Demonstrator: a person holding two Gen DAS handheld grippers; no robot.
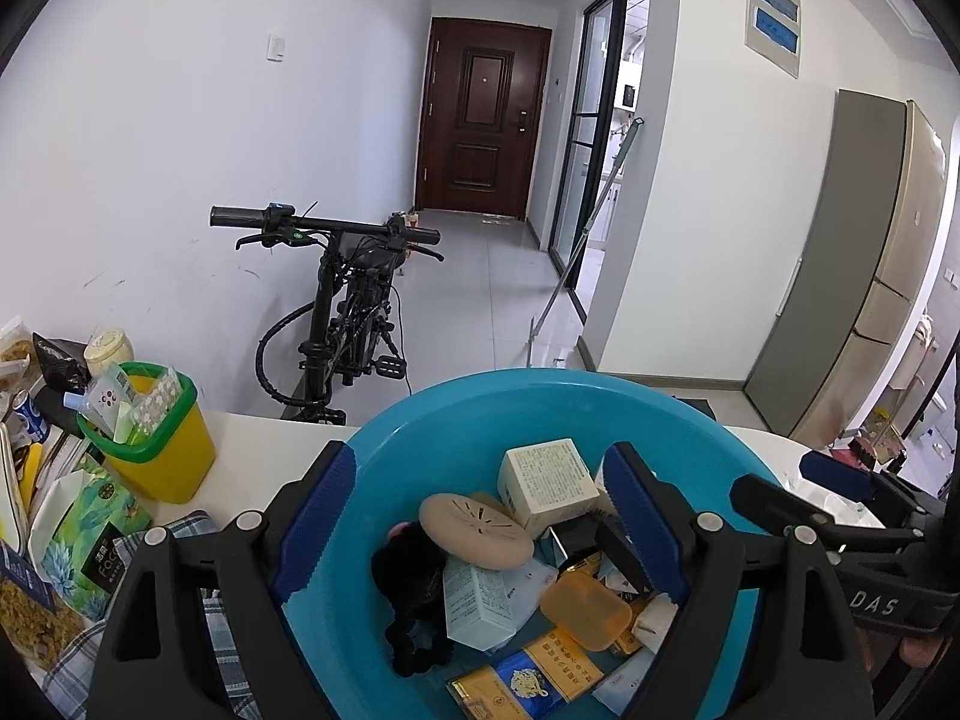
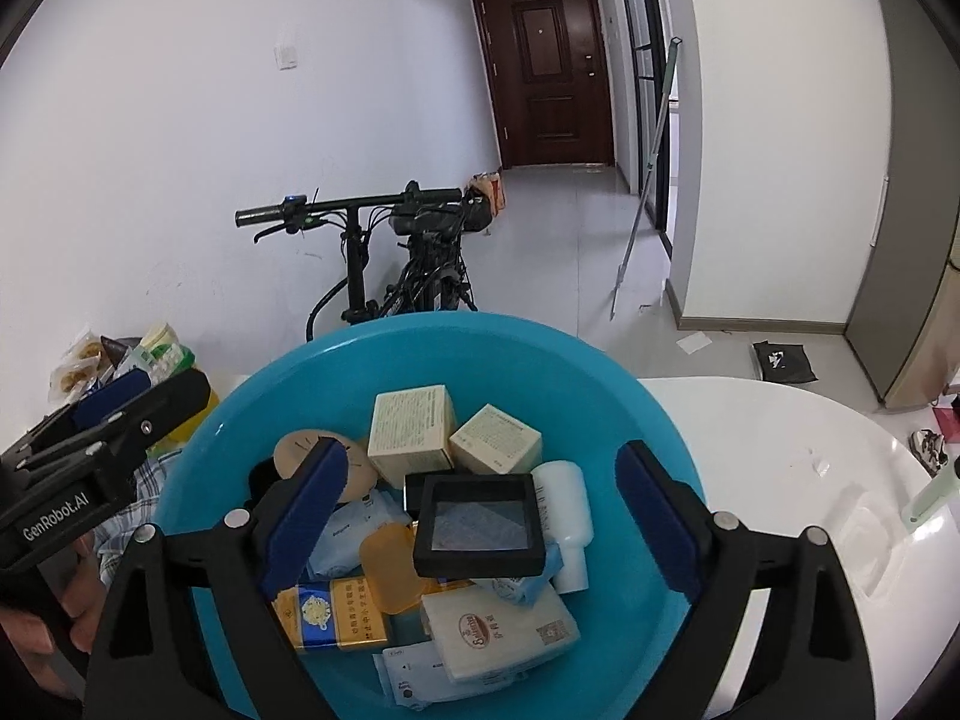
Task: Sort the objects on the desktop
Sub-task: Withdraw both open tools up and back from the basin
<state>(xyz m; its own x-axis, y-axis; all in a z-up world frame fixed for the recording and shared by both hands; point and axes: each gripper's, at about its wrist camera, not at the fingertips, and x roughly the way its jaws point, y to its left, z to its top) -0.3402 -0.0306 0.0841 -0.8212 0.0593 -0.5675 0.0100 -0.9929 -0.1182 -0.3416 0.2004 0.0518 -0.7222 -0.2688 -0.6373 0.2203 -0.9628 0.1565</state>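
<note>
Both grippers hang side by side over a round blue plastic basin (image 2: 636,420) that sits on the white table (image 2: 810,462). The left gripper (image 1: 480,531) points down into it with its ribbed blue fingers (image 1: 315,516) spread wide and nothing between them; the right gripper (image 2: 483,531) is posed the same way — wide apart, empty. In the right view the left tool shows at the left edge, gripped by a hand (image 2: 57,612). The basin is heaped with small goods: two cream cardboard boxes (image 2: 411,429) printed with fine text, a flat black square frame case (image 2: 480,531) with a clear window, a matte white plastic bottle (image 2: 564,516) lying on its side, a translucent orange lid-like piece (image 2: 396,564), a glossy gold-and-blue packet (image 2: 327,612), a tan round disc (image 1: 474,531) with slots, and a black scrunchie (image 1: 414,624). Left of the basin stands a yellow bin with a green rim (image 1: 162,450) — stuffed with packets — beside a checked cloth (image 1: 186,531).
</note>
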